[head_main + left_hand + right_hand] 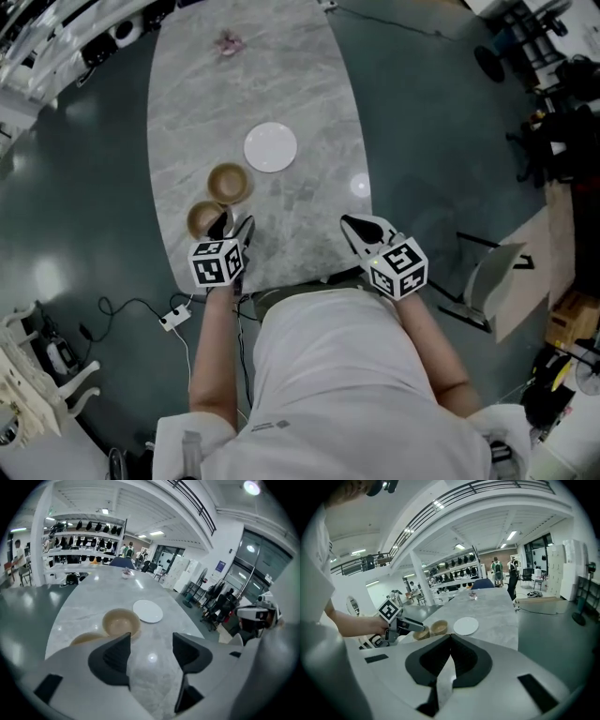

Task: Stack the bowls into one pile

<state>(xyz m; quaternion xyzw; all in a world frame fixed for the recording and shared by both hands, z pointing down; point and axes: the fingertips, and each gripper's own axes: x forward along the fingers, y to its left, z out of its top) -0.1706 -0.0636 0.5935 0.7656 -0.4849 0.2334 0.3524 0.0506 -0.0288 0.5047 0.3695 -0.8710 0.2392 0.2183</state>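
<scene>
The left gripper (232, 226) is held with jaws spread over the bare table (281, 84); the right gripper (350, 223) is pressed together (empty). The near bowl (202, 218) lies just left of the left jaws, the far bowl (229, 182) beyond it, unstacked, near a white plate (271, 147).

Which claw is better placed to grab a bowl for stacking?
Left. The left claw is open, right by the nearer bowl, with the farther bowl just beyond. The right claw is shut, empty, well off to the side.
</scene>
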